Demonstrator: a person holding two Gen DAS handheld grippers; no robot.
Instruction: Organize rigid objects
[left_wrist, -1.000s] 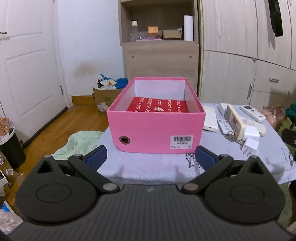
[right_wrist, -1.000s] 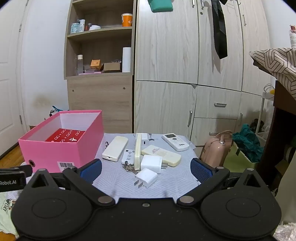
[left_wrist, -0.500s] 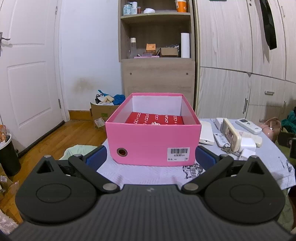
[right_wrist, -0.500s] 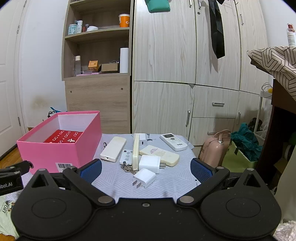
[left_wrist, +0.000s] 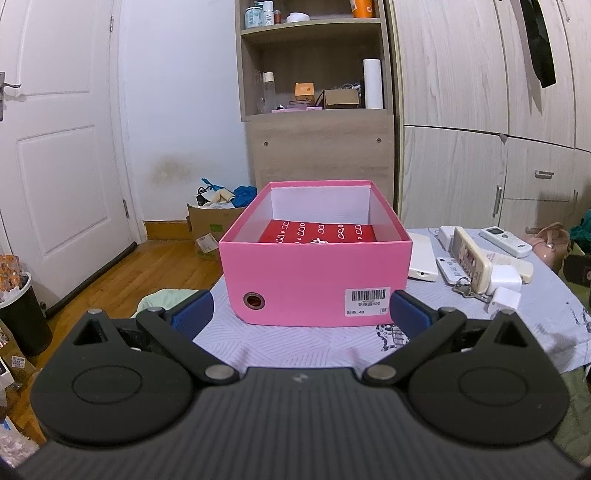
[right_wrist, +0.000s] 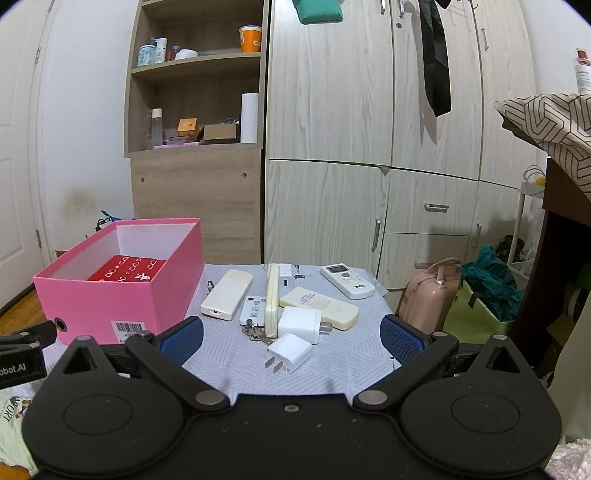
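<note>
Clutter on bench: remotes (right_wrist: 345, 280), chargers (right_wrist: 289, 350) heaped right of pink box (right_wrist: 122, 291), prob. destined for it. Left gripper (left_wrist: 299, 314), right gripper (right_wrist: 291, 336): jaws wide apart, empty, poised short of both.

Even, cool indoor light fills both views, nothing blown out. Shadows under the pink box (left_wrist: 314, 273) and the chargers (right_wrist: 290, 349) are soft and short. Fisheye bending curves the door (left_wrist: 55, 147) and wardrobe (right_wrist: 369, 147) at the edges; corners darken. Focus stays sharp throughout.
</note>
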